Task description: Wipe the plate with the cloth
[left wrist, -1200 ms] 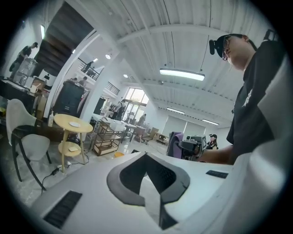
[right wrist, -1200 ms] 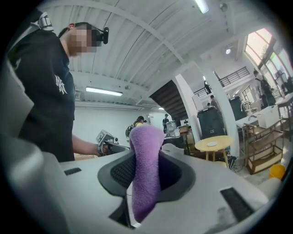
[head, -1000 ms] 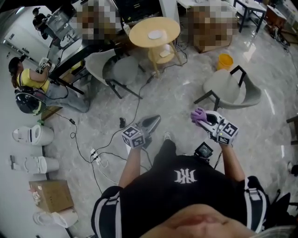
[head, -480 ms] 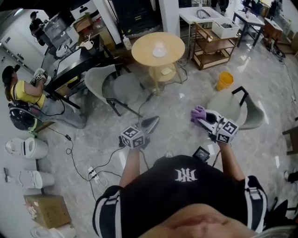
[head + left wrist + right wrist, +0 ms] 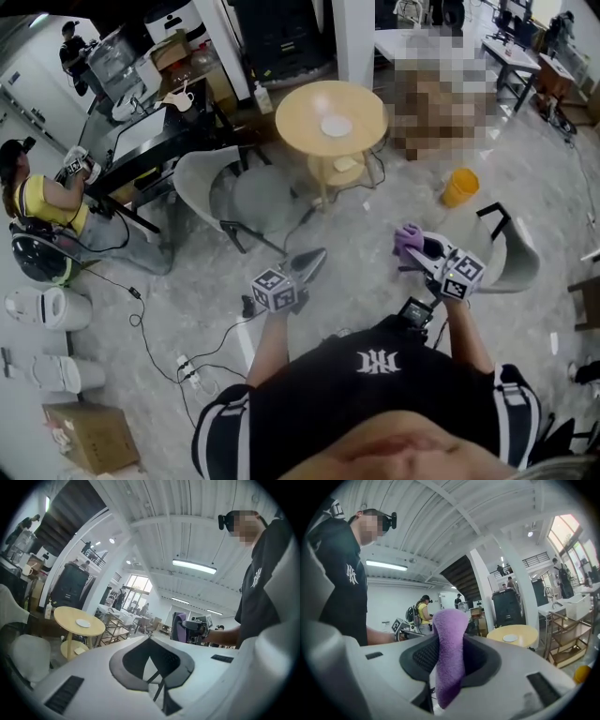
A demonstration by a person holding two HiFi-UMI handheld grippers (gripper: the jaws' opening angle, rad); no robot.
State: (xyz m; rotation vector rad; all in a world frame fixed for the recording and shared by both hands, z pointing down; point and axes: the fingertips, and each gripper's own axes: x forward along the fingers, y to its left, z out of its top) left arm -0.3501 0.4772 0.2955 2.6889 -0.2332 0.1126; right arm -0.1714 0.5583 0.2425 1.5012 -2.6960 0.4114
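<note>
My left gripper [image 5: 150, 640] has its jaws clenched tip to tip, with nothing between the pads. My right gripper [image 5: 418, 251] is grasping the purple cloth [image 5: 450, 644]. The cloth stands upright between the two pads, bulges out above the tips and hangs a little way below them. Both grippers point nearly level, side by side but apart, over a pale marbled floor [image 5: 375, 216].

The white plate [image 5: 336, 126] lies well ahead of both pairs of jaws, untouched, on top of a round yellow table [image 5: 291, 117]. Seen along my left jaws it sits ahead and off to the left. Seen along my right jaws it sits ahead and to the right, beyond the cloth. The table has a lower shelf [image 5: 342, 172] with a small pale thing on it that I cannot make out.

A grey chair [image 5: 234, 183] stands ahead and to the left of my left jaws, between them and the table. A second grey chair [image 5: 514, 258] is just to the right of my right jaws. An orange bucket [image 5: 459, 187] stands on the floor ahead of the right jaws and to their right. A person in a yellow top [image 5: 42, 202] sits far off to the left of my left jaws.
</note>
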